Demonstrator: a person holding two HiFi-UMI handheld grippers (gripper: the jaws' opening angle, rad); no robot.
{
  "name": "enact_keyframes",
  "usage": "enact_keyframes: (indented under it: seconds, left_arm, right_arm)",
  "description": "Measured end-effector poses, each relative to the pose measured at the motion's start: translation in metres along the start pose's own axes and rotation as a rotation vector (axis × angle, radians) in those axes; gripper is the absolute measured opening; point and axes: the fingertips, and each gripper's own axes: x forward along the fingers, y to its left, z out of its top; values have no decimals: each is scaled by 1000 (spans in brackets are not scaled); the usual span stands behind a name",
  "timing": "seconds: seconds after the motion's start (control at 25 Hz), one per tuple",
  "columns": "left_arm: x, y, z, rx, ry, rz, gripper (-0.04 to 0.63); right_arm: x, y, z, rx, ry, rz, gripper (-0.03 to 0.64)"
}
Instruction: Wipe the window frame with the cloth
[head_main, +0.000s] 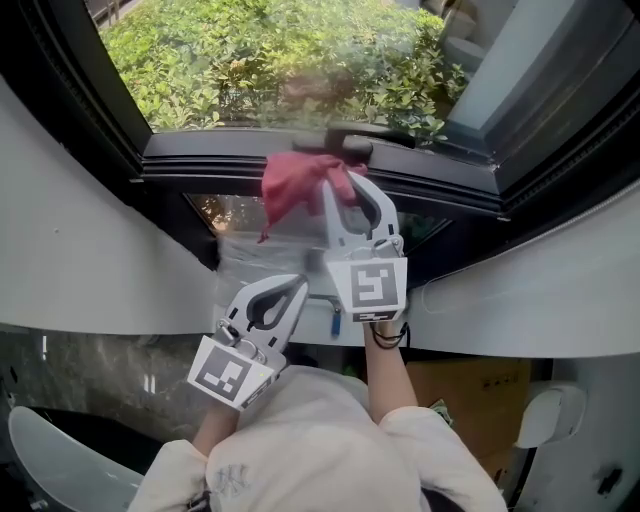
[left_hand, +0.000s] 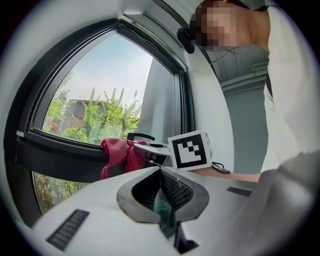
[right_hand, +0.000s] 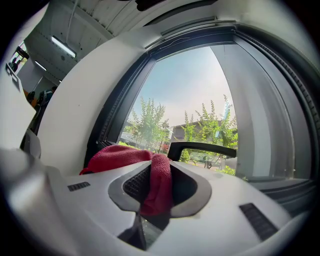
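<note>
The dark window frame (head_main: 220, 160) ran across ahead of you, with the red cloth (head_main: 292, 185) bunched at its lower rail, beside the black handle (head_main: 372, 133). Soft, light and floppy by its look, it would likely wipe best held by a gathered fold. Your right gripper (head_main: 347, 172) reached forward with arm extended, clamped on such a fold, while your left gripper (head_main: 298, 285) hung back near your body, jaws together on nothing.

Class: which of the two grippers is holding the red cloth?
The right gripper, clamped on the cloth at the window frame; the left gripper is shut on nothing.
</note>
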Motion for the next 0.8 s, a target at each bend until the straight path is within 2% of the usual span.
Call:
enact_keyframes:
  seconds: [0.8]
  left_arm:
    - [-9, -6, 1, -4, -9, 0, 11]
  right_arm:
    - [-9, -17, -5, -9, 19, -29, 94]
